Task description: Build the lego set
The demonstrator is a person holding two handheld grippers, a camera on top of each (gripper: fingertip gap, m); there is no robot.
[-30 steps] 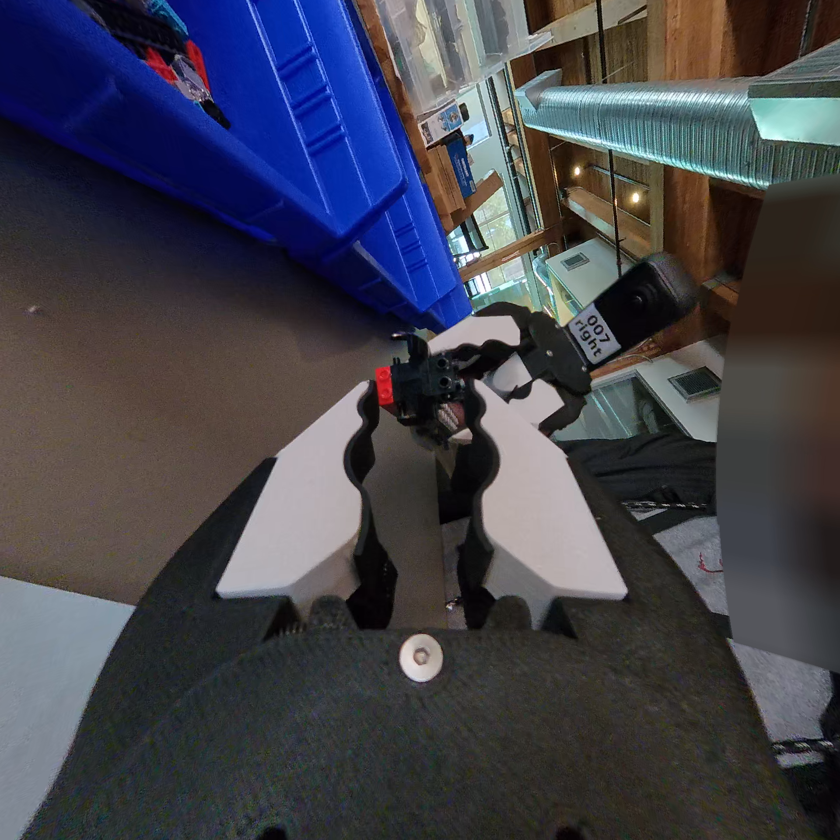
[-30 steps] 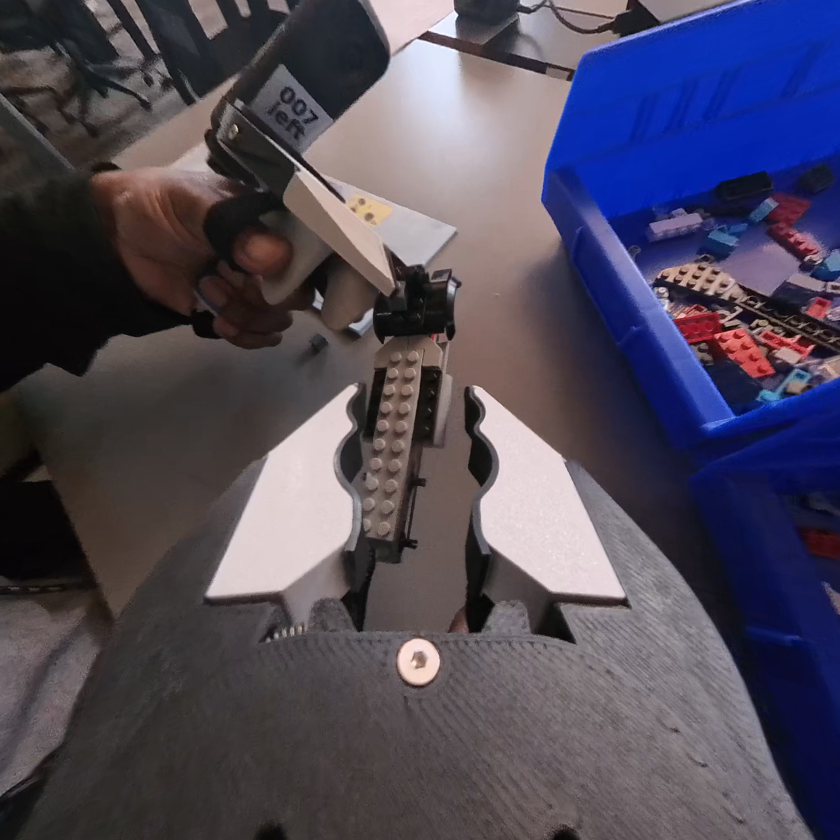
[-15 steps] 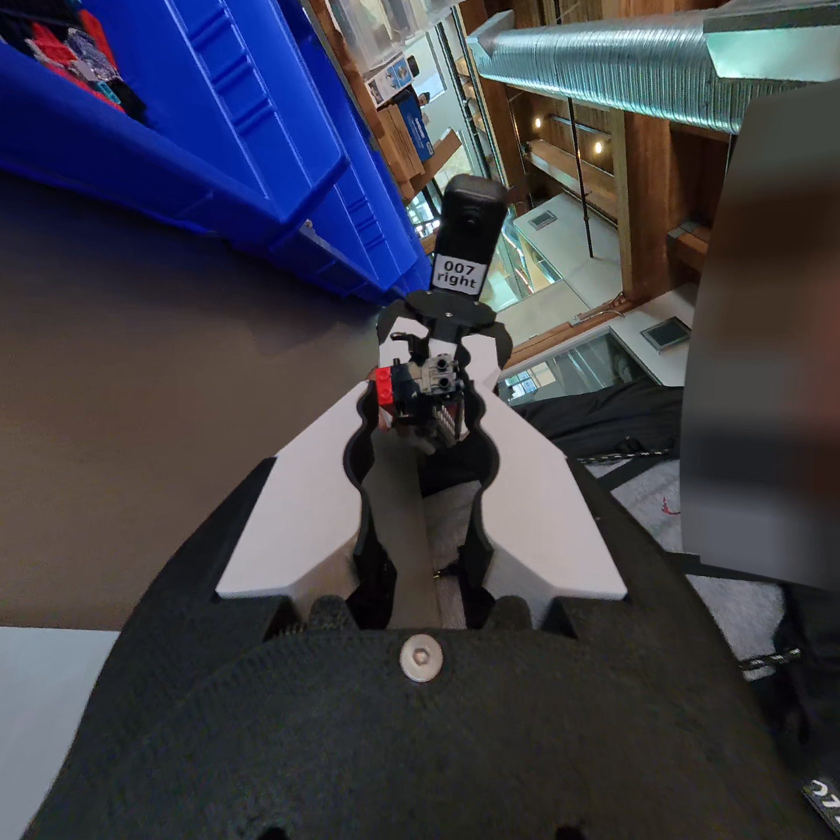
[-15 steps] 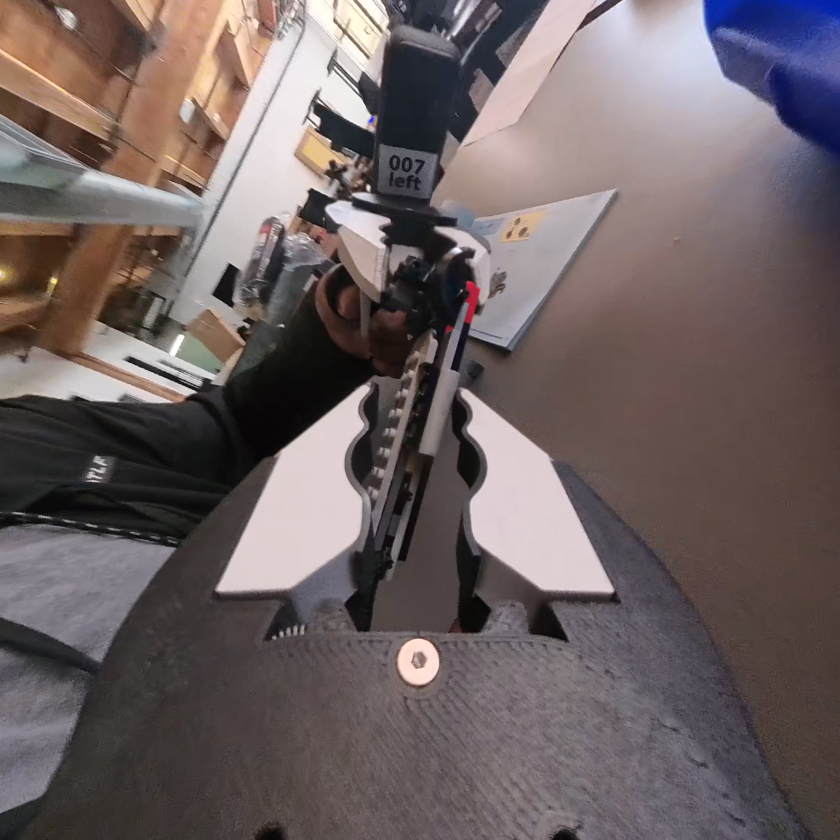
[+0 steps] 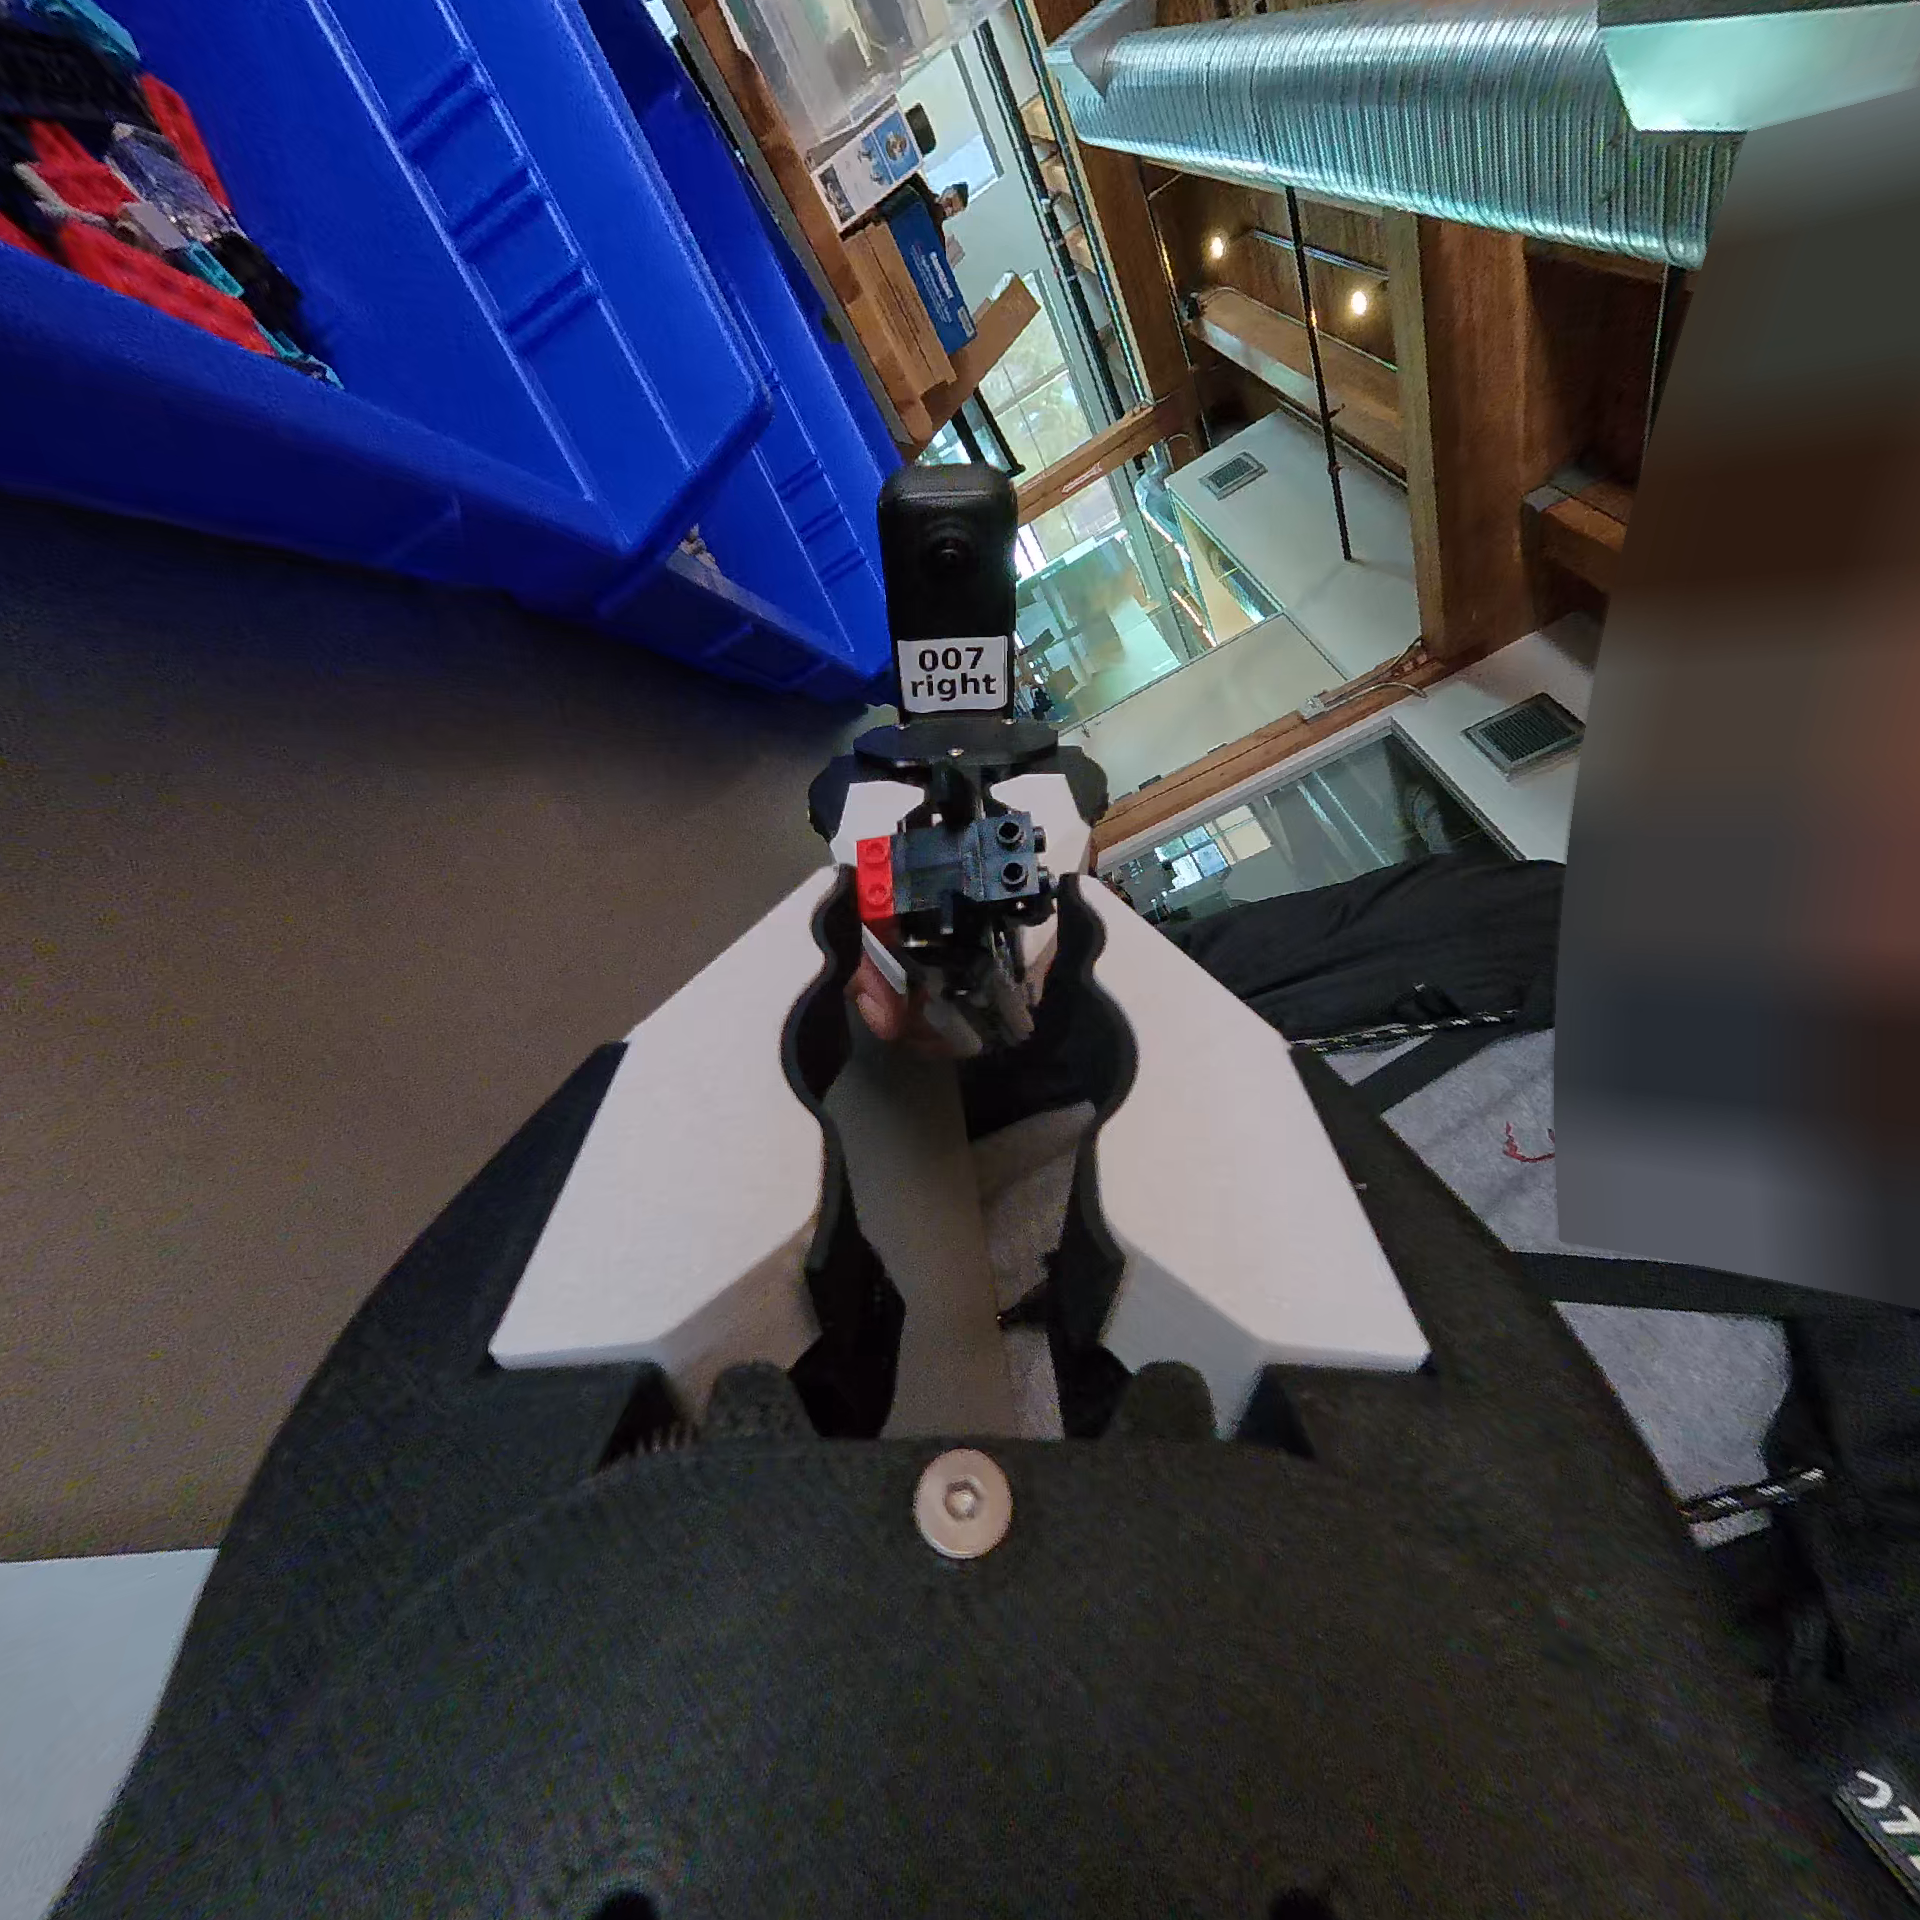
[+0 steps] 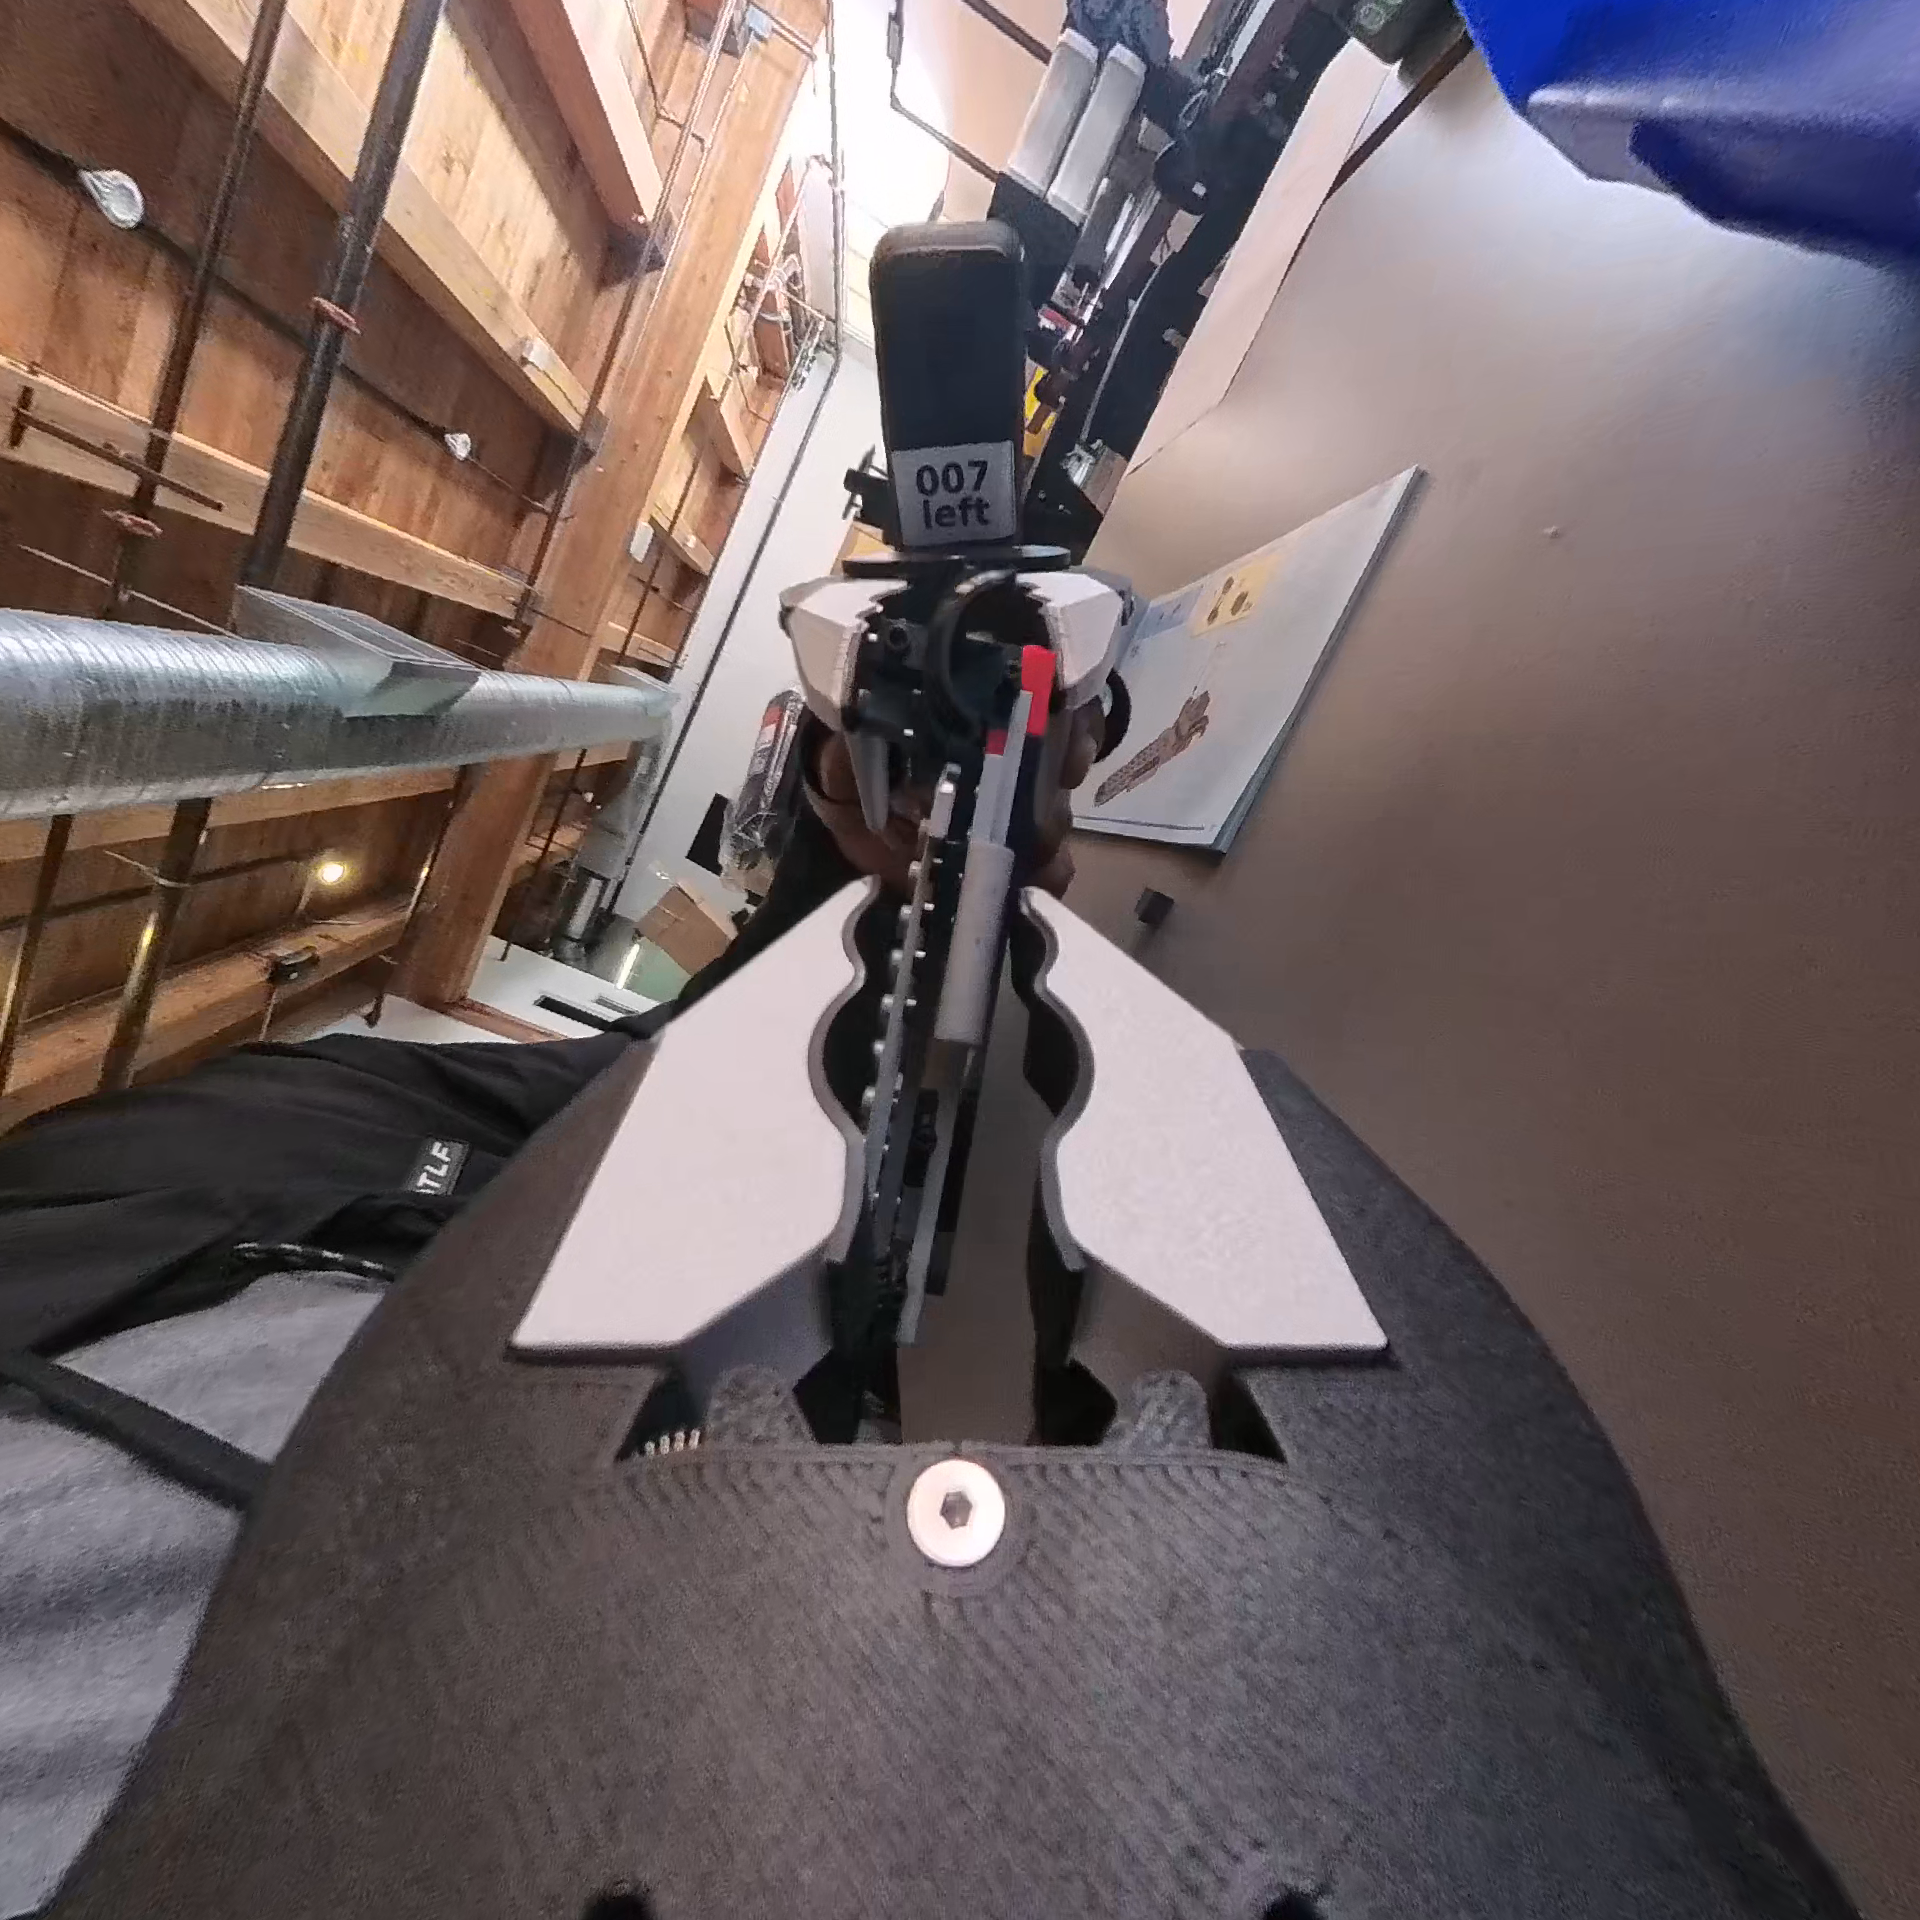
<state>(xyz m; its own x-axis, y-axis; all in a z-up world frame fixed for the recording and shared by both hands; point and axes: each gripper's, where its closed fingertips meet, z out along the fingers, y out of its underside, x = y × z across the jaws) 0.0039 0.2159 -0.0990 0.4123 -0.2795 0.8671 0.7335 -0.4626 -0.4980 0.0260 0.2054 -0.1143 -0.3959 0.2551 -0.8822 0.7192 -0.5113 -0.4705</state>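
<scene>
**Grippers now face each other head-on over the table**

Both grippers have swung round since a second ago: then the right one looked down on the table and bins, and the left came in from the side; now each points straight at the other, tilted so that ceiling beams and a duct (image 6: 312, 696) fill much of the right wrist view.

The right gripper (image 6: 940, 914) holds the lego model (image 6: 925, 997), a long grey studded build, edge-on between its fingers. The model lies against the left finger (image 6: 727, 1122); a gap shows between it and the right finger, so whether the jaws truly clamp it cannot be told from this angle.

The model's far end, a dark block with a red brick (image 5: 876, 876) on its side, reaches the tips of the left gripper (image 5: 956, 914). The left gripper's jaws stand narrow around that dark end; both white fingers (image 5: 686, 1143) flank it closely, and in the right wrist view they appear to close on it.

A hand (image 6: 862, 821) is seen behind the left gripper in the right wrist view.

Blue bins (image 5: 436, 343) with loose bricks stand on the brown table (image 5: 312, 935) beyond. An open instruction booklet (image 6: 1247, 665) lies on the table (image 6: 1610, 831), with a small dark piece (image 6: 1151, 907) just beside it.
</scene>
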